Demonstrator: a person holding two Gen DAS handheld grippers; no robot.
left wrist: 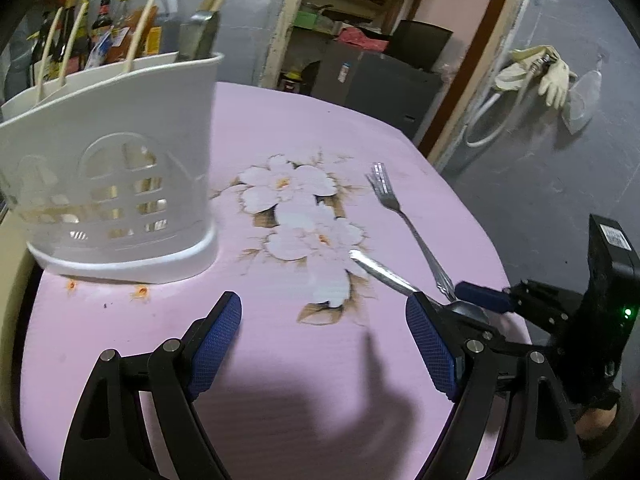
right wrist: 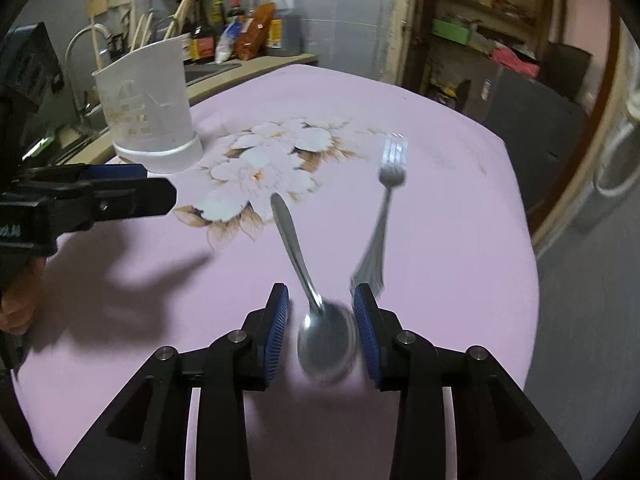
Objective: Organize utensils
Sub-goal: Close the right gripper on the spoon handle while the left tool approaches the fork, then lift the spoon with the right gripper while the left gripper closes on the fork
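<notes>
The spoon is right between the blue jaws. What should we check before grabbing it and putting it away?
1. Spoon bowl sits between the right gripper jaws: ok.
2. Jaws closed on the spoon: not ok, gaps show on both sides.
3. Fork kept out of the grab: cannot tell, its blurred handle end lies right by one pad.
4. Left gripper empty and out of the way: ok, open over bare pink tabletop.
5. White utensil holder upright and ready: ok.
6. Room inside the holder: cannot tell, chopsticks already stand in it.
</notes>
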